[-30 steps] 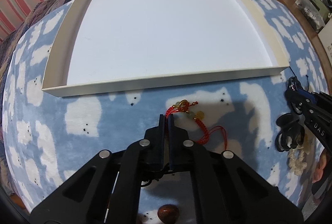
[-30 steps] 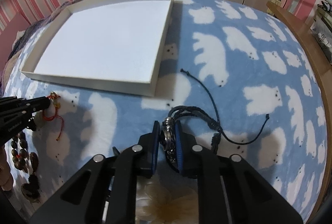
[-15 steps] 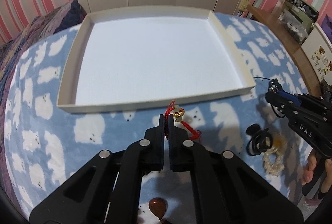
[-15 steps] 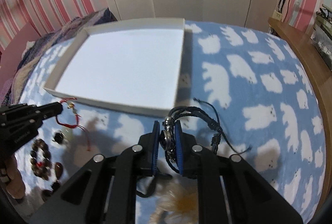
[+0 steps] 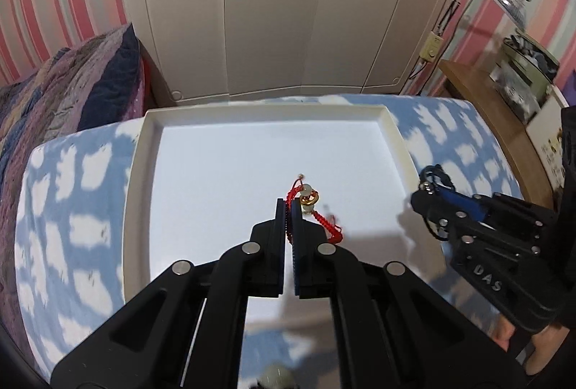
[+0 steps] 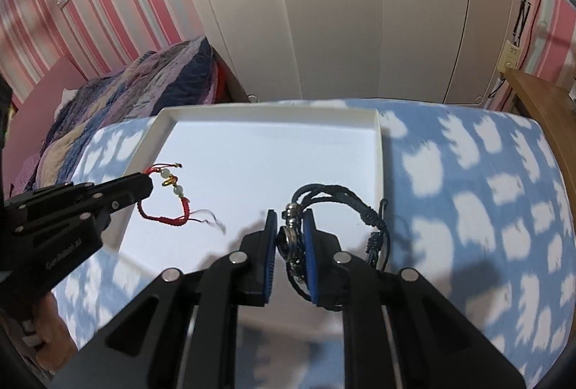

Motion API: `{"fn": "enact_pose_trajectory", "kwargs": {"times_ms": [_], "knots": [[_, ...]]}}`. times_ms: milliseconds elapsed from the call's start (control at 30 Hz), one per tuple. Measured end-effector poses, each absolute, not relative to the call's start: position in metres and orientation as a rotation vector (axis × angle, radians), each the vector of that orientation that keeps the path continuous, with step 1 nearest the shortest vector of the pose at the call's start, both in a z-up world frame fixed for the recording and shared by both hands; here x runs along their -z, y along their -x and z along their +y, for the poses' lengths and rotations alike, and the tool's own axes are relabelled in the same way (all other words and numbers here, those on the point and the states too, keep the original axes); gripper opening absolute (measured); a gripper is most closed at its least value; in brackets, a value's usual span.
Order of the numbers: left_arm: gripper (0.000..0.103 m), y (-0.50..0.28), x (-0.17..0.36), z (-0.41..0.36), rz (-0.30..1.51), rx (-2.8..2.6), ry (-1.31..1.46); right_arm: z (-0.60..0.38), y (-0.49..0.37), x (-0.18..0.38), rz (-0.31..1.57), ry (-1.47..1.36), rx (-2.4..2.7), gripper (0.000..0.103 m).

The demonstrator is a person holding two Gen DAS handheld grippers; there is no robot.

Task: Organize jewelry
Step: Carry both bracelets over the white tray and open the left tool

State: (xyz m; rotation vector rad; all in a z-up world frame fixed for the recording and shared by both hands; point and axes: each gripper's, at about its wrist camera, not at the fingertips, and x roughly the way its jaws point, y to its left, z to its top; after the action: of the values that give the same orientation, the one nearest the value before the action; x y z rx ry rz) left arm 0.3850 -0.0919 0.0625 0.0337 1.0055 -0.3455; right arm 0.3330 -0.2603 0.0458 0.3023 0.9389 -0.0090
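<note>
My left gripper [image 5: 288,205] is shut on a red cord bracelet [image 5: 316,216] with pale beads and a gold charm, and holds it in the air over the white tray [image 5: 142,151]. The bracelet also shows in the right wrist view [image 6: 169,194], hanging from the left gripper [image 6: 145,185] above the tray's left part. My right gripper [image 6: 289,227] is shut on a black braided bracelet [image 6: 338,198] with metal beads, over the tray's [image 6: 378,144] near right corner. It shows in the left wrist view [image 5: 426,187] at the tray's right rim.
The tray lies on a blue blanket with white bear shapes [image 6: 486,209]. A quilted purple cover [image 5: 72,79] is at the far left, white wardrobe doors [image 5: 270,11] behind, a wooden shelf [image 5: 478,90] at the right. A blurred bead [image 5: 275,381] lies below the left gripper.
Both grippers have risen from the blanket and moved forward over the tray, each carrying its bracelet. The loose beads on the blanket have dropped out of view.
</note>
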Motion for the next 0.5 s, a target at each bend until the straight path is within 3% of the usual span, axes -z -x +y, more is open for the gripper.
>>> {"fn": "enact_pose_trajectory", "kwargs": {"times_ms": [500], "knots": [[0.000, -0.497, 0.005, -0.094, 1.104, 0.329, 0.002, -0.276, -0.456, 0.022, 1.059, -0.345, 0.042, 0.014]]}}
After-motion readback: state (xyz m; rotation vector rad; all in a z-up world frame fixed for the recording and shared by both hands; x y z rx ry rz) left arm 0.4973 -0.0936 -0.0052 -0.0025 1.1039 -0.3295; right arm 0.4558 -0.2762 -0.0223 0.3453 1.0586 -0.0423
